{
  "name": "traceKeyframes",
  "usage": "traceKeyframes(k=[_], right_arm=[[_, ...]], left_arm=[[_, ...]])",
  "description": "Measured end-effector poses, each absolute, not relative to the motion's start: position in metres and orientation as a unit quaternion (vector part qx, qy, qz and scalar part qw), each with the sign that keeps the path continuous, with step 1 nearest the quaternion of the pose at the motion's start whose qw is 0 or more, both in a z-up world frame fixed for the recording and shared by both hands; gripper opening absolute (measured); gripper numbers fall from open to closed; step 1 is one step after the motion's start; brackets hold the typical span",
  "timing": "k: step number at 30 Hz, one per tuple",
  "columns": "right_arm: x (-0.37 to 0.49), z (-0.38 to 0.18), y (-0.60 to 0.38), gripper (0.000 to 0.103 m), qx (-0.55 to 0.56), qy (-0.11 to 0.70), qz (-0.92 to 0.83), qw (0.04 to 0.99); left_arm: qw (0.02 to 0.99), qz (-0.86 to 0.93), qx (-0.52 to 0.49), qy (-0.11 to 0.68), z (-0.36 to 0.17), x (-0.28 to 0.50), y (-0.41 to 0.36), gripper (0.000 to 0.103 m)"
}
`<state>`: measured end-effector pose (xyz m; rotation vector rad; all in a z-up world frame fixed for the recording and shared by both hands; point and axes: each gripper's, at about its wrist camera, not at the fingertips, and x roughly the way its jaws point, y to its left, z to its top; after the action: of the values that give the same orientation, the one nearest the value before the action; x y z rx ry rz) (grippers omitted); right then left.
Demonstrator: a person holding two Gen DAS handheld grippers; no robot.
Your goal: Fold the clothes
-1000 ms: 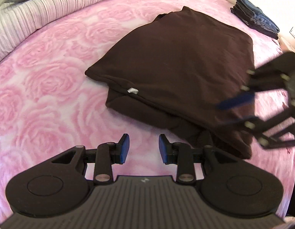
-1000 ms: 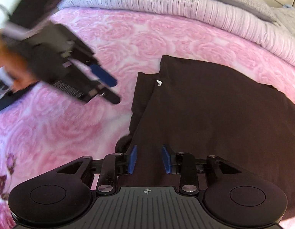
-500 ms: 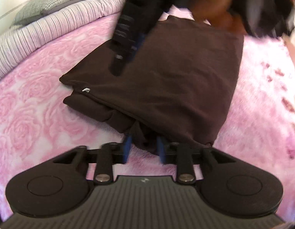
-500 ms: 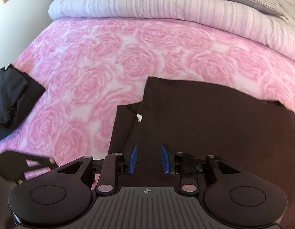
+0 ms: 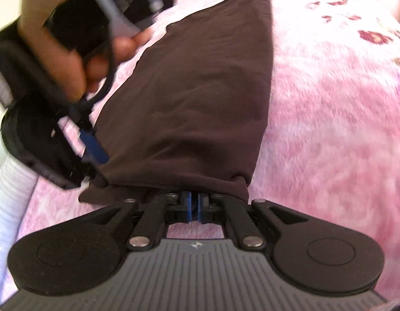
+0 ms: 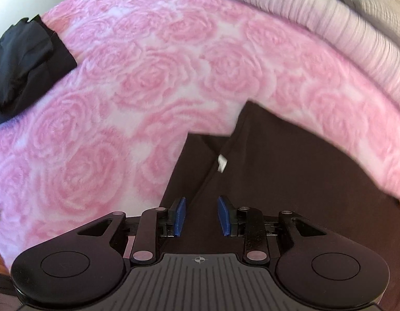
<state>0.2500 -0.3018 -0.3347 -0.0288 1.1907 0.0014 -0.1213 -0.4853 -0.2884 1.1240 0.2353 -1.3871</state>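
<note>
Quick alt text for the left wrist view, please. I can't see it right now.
The left hand-held gripper is shut on the near edge of a folded brown garment on a pink blanket. At left, blurred, a hand holds the right hand-held gripper at the garment's side.

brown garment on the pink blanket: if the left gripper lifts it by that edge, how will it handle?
Probably floppy: the brown garment bunches at the edge where the left gripper is shut. Its folded layers lie loose, so they may slide apart. The fuzzy pink blanket could drag on it.
</note>
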Motion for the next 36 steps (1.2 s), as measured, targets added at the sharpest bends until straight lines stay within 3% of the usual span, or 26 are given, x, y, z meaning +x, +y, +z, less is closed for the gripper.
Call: traceKeyframes(k=[5, 10, 11, 12, 13, 21, 26, 32, 36], right_arm=[[0.26, -0.352, -0.291, 0.032, -0.062, 0.562, 0.011, 0.825], [0.262, -0.362, -0.313, 0.031, -0.024, 0.579, -0.03, 0.815], [0.26, -0.361, -0.316, 0.026, -0.013, 0.576, -0.029, 0.817], [0.258, -0.359, -0.32, 0.003, -0.002, 0.572, -0.028, 0.82], [0.257, -0.358, -0.323, 0.003, 0.009, 0.568, -0.027, 0.822], [0.237, -0.299, -0.313, 0.003, 0.058, 0.499, -0.034, 0.864], [0.236, -0.324, -0.291, 0.003, 0.022, 0.519, -0.019, 0.854], [0.214, -0.333, -0.283, 0.014, -0.003, 0.519, -0.015, 0.855], [0.174, -0.324, -0.268, 0.021, 0.014, 0.517, -0.038, 0.855]], left_arm=[[0.62, -0.606, 0.485, 0.119, -0.287, -0.115, -0.483, 0.002], [0.635, -0.61, 0.439, 0.179, -0.272, -0.103, -0.464, 0.007], [0.642, -0.609, 0.421, 0.197, -0.268, -0.097, -0.46, 0.008], [0.653, -0.604, 0.401, 0.218, -0.265, -0.087, -0.456, 0.008], [0.663, -0.598, 0.381, 0.239, -0.261, -0.077, -0.452, 0.008], [0.739, -0.506, 0.309, 0.32, -0.253, 0.004, -0.447, 0.008], [0.755, -0.487, 0.245, 0.365, -0.252, 0.056, -0.458, 0.017], [0.729, -0.5, 0.104, 0.456, -0.253, 0.143, -0.481, 0.025], [0.689, -0.508, 0.09, 0.509, -0.27, 0.183, -0.52, 0.029]])
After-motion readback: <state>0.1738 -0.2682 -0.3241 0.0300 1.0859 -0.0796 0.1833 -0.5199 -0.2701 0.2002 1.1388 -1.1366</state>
